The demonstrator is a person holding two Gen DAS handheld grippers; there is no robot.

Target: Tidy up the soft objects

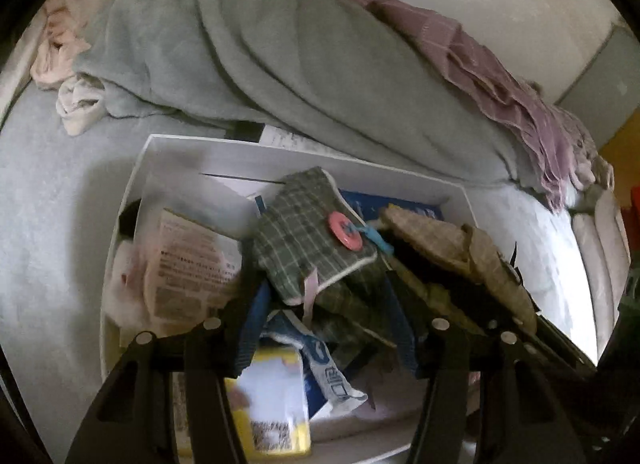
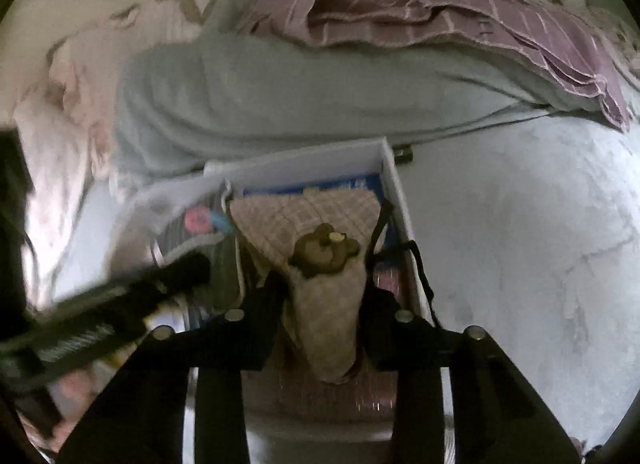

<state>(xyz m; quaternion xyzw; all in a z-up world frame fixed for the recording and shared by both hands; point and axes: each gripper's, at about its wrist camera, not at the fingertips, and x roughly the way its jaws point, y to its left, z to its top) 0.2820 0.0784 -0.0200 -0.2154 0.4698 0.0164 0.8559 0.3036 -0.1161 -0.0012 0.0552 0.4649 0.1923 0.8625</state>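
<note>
Two plaid pouches held over the white box

Our right gripper [image 2: 326,320] pinches the beige bear pouch [image 2: 316,248]; our left gripper's [image 1: 324,304] fingers close on the green plaid pouch [image 1: 316,232], both poised for storing. The white box [image 1: 144,168] is crowded; beyond its rim the bed [image 2: 520,224] lies open before the grey blanket [image 1: 224,48].

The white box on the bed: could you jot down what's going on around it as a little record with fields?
Box: white box, open, crowded
Inside: green plaid pouch with pink button; printed packets
Right gripper: closed on beige checked pouch bearing brown bear patch
Left gripper: over green pouch, grip unclear
Behind: grey-green blanket, purple cloth
</note>
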